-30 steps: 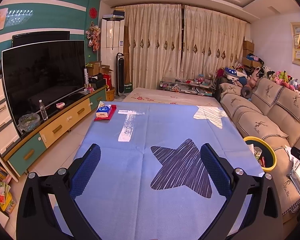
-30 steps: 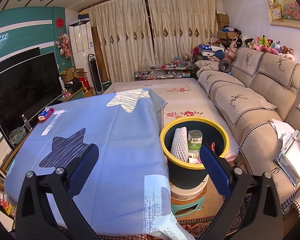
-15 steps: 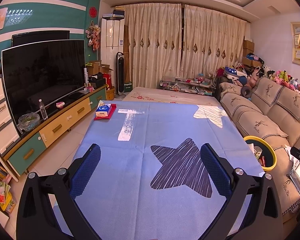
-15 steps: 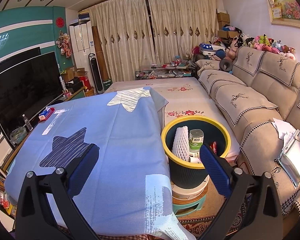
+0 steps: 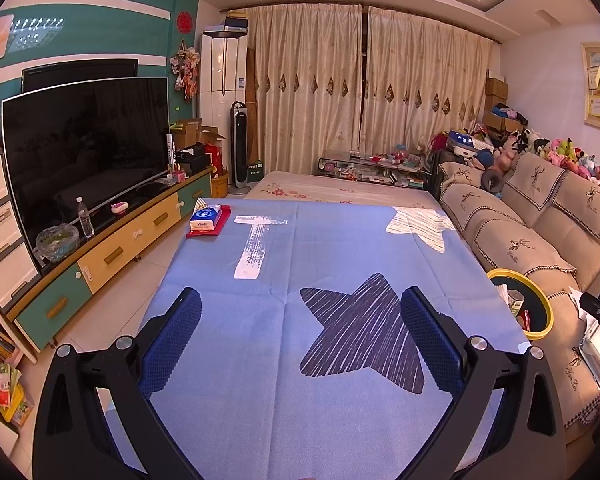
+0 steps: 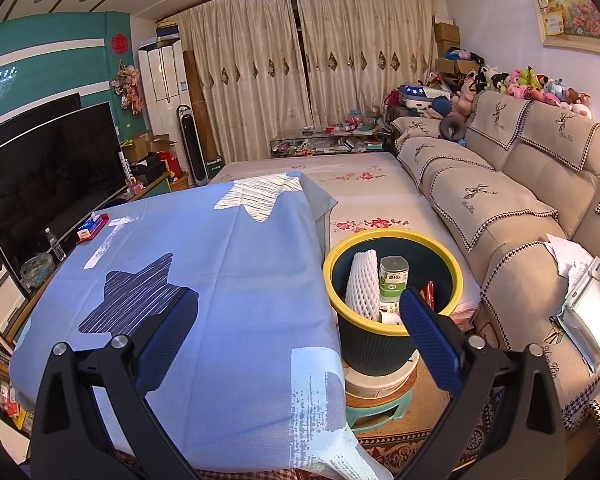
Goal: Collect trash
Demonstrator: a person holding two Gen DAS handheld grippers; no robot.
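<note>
A dark bin with a yellow rim [image 6: 394, 240] stands right of the table on a small stool; it also shows in the left wrist view [image 5: 538, 294]. Inside lie a white foam net sleeve [image 6: 363, 285], a green-labelled can [image 6: 393, 276] and a red wrapper [image 6: 429, 294]. My left gripper [image 5: 301, 334] is open and empty above the blue tablecloth [image 5: 340, 240]. My right gripper [image 6: 299, 334] is open and empty over the table's right edge, its right finger in front of the bin.
A tissue pack on a red cloth [image 5: 208, 220] lies at the table's far left corner. A TV [image 5: 84, 148] on a low cabinet stands left. A beige sofa [image 6: 520, 208] with papers [image 6: 584, 292] runs along the right.
The right wrist view has drifted slightly, the bin sitting a little lower and more to the right. The left gripper has barely moved.
</note>
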